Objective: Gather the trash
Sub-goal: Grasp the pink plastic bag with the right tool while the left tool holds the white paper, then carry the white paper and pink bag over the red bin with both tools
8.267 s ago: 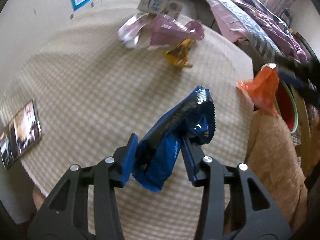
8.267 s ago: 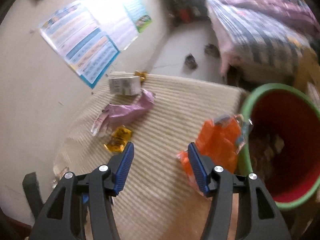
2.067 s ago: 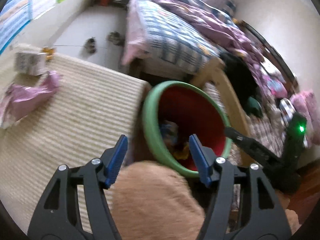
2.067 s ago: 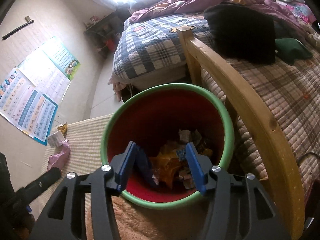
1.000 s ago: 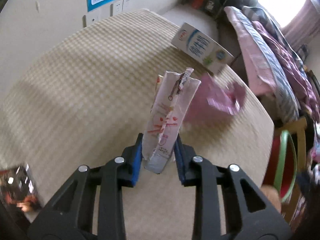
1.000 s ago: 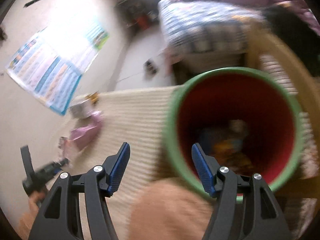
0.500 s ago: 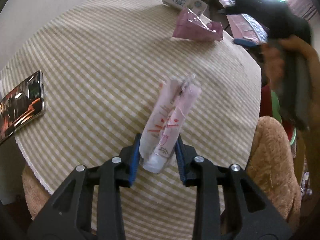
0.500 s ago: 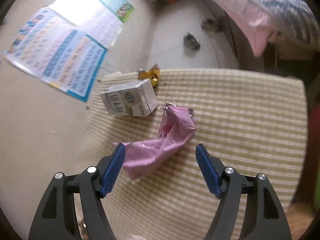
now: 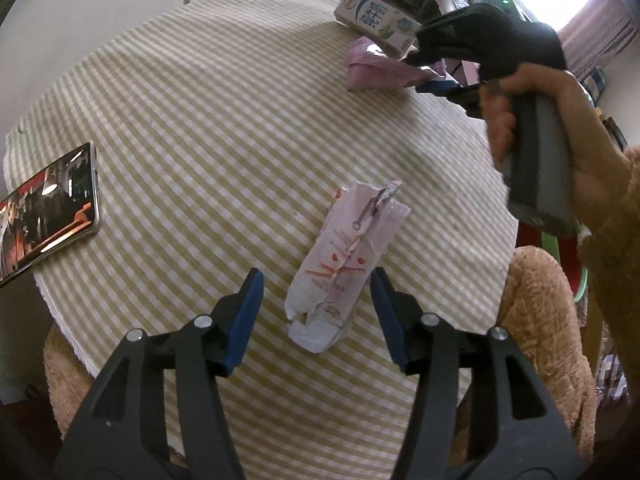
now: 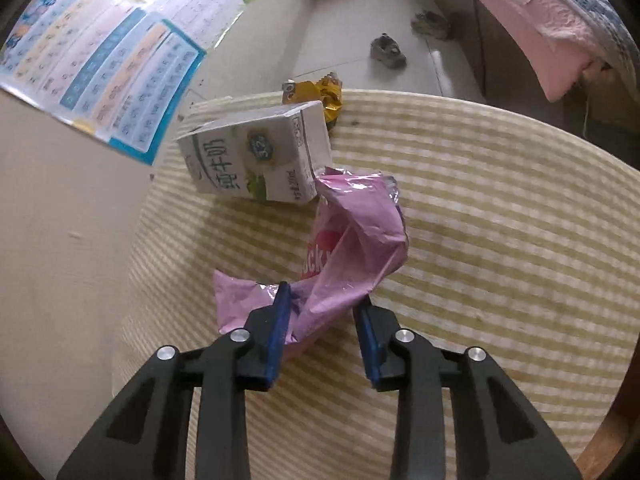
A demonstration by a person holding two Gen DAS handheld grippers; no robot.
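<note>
Pink foil wrapper [image 10: 352, 240] is lying on the striped tablecloth [image 10: 500, 220] beside the milk carton [image 10: 256, 156]; right gripper [image 10: 322, 320] is straddling its crumpled tail, jaws spread, so closing low on the bunched part looks best. Left gripper [image 9: 316, 300] is gaping around the white wrapper [image 9: 344, 268], not pinching.

We see checked tabletop [image 9: 224, 92], poster [image 10: 100, 60] on beige wall, pale floor [image 10: 360, 12], bed [image 10: 560, 12].
</note>
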